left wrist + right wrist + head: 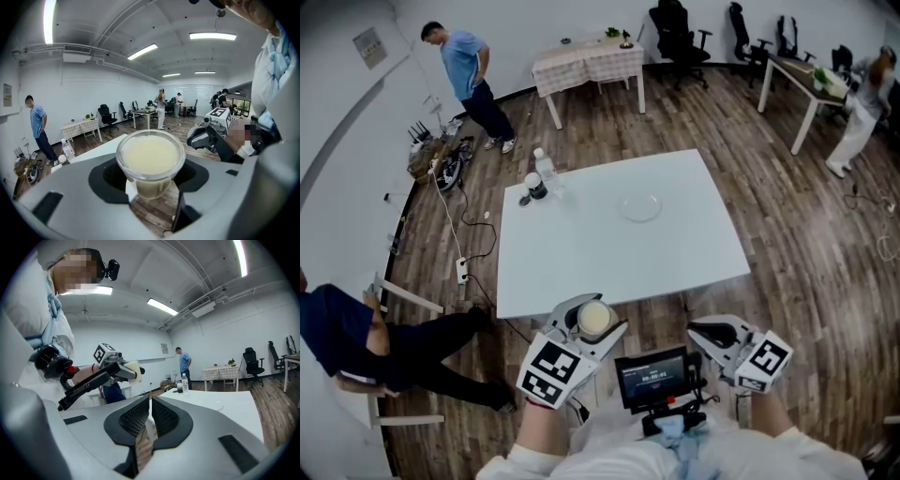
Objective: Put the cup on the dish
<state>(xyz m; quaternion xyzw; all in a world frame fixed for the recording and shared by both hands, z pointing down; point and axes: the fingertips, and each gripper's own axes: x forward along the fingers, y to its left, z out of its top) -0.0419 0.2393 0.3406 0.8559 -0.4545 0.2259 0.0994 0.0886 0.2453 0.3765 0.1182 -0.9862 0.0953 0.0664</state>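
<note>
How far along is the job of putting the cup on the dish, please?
Done: the left gripper is shut on the cup. In hand: the cup hangs short of the table's near edge. Left: carrying it to the empty dish mid-table and setting it down. The right gripper is shut and empty.

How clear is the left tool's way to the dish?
Probably yes: the left tool, holding the cup, hangs just short of the table, and only bare tabletop lies before the dish. The water bottle stands well aside.
</note>
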